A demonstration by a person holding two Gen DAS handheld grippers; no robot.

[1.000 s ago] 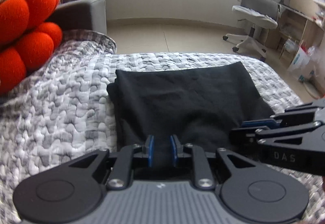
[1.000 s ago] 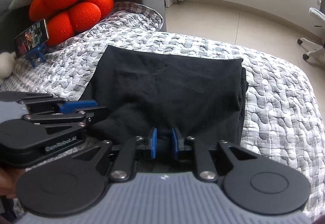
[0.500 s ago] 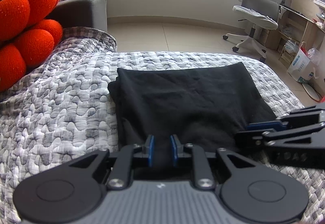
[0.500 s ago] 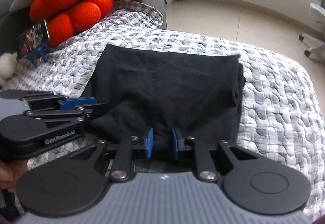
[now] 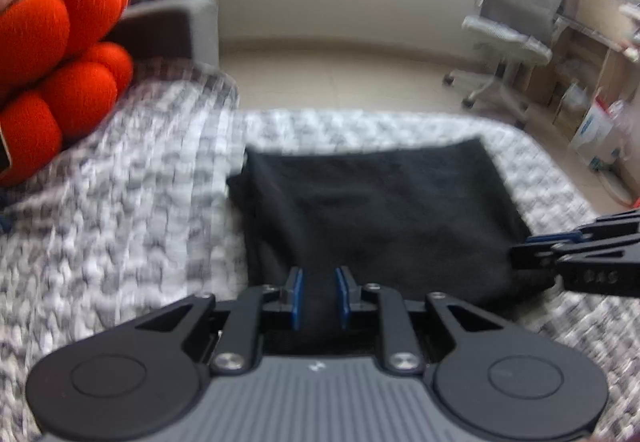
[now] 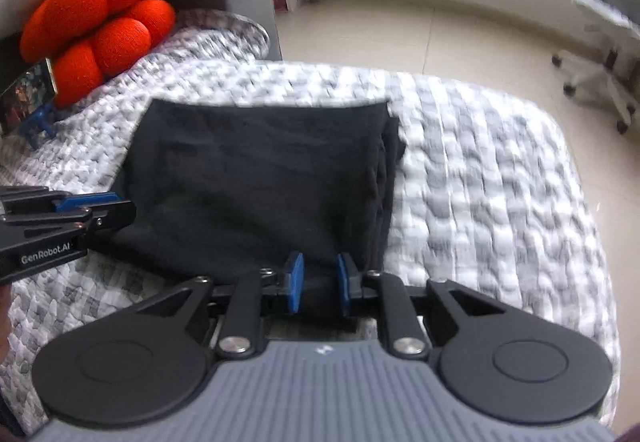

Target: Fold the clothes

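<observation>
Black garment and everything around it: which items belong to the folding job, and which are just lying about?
In the job:
black garment
left gripper
right gripper
quilted bedspread, the folding surface

Lying about:
red cushion
phone on blue stand
office chair

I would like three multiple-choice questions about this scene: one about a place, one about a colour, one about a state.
1. Where does the black garment lie?
A. on the grey quilt
B. on the floor
C. on the office chair

2. What colour is the knotted cushion?
A. green
B. orange-red
C. white

3. How is the garment?
A. hanging
B. crumpled
C. folded flat

Answers: 1 A, quilt shows around its edges; 2 B, its lobes are orange-red; 3 C, it forms a flat rectangle with layered edges, both tongs at its near edge.
</observation>
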